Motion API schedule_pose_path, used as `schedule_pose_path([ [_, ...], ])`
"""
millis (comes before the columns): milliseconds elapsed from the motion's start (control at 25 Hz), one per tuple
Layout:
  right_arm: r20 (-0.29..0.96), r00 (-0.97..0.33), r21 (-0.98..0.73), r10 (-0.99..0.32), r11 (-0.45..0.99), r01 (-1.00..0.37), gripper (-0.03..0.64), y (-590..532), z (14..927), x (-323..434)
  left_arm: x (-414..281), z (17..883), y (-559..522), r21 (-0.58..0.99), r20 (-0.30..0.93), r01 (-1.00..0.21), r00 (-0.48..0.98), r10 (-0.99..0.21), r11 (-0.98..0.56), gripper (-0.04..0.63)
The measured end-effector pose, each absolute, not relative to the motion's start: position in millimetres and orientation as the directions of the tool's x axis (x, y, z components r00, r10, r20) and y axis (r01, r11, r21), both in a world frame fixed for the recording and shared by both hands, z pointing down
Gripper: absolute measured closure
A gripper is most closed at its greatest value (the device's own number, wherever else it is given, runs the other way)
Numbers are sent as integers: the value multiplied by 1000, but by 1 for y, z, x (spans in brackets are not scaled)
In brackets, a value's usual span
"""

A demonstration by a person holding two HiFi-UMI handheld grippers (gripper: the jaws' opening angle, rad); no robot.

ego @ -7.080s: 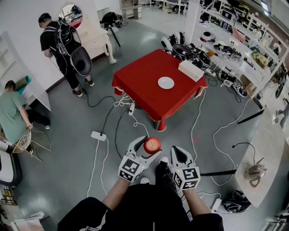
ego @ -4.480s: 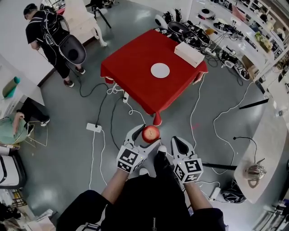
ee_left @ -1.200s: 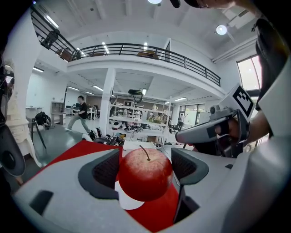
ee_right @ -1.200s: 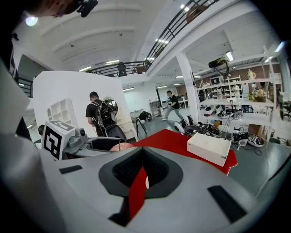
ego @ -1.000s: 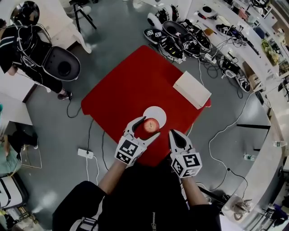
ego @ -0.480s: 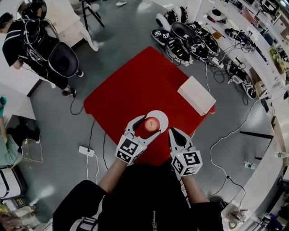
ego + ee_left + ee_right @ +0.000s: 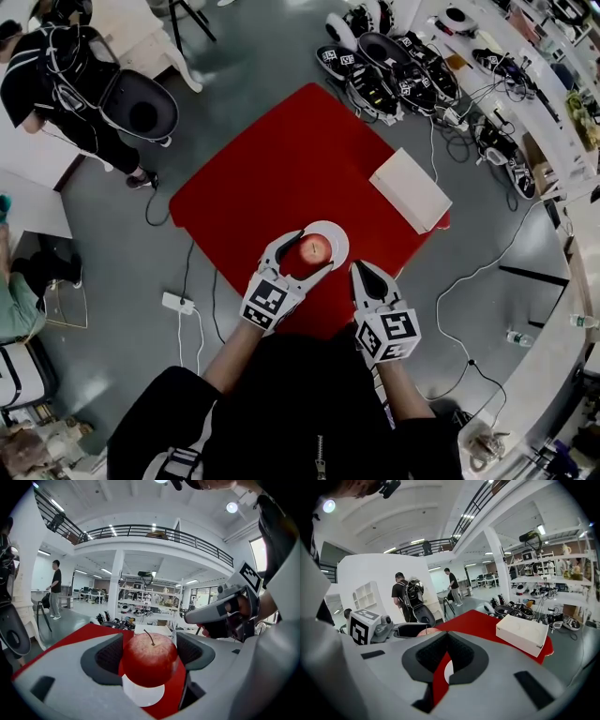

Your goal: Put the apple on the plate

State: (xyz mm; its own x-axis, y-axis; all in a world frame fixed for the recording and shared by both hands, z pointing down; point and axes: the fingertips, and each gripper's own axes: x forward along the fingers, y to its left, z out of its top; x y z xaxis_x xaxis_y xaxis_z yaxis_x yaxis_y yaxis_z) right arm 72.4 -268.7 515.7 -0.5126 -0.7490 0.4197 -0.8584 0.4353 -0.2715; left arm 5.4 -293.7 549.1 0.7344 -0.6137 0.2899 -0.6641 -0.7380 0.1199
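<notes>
- The right gripper [image 7: 359,272] hangs nearest the person, just beside the left one. Its jaws are pressed almost together with only a thin slit between them, and they hold nothing. It has no part in this step.
- The left gripper [image 7: 311,253] reaches a little farther out. Its jaws pinch the apple [image 7: 150,657] from both sides, stem up, with the dark pads against the red skin.
- From the head view the apple sits over the white plate [image 7: 337,238], covering its near-left part. In the left gripper view the plate shows below and just past the fruit. The apple looks held above the plate and not resting on it, though the gap cannot be judged.
- The plate lies on the red counter [image 7: 281,169], towards its near corner. A white box [image 7: 409,190] sits well apart from it on the right side.
- Step in hand, as I read it: the carry is over and the placing is about to start.
- Next move, in my judgement: lower the left gripper straight down until the apple bears on the plate, nudging it slightly towards the centre. Then spread the jaws gently, since a round apple may roll off a shallow plate.
- Beyond the counter, gear [image 7: 384,66] lies on the floor, and a person [image 7: 80,80] stands far left.
</notes>
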Motion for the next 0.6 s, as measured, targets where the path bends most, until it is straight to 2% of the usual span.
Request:
schedule_pose_path([
  [600, 455, -483, -278, -748, 396, -875, 606, -264, 535, 82, 32, 607, -301, 136, 274, -622, 771, -574, -771, 236],
])
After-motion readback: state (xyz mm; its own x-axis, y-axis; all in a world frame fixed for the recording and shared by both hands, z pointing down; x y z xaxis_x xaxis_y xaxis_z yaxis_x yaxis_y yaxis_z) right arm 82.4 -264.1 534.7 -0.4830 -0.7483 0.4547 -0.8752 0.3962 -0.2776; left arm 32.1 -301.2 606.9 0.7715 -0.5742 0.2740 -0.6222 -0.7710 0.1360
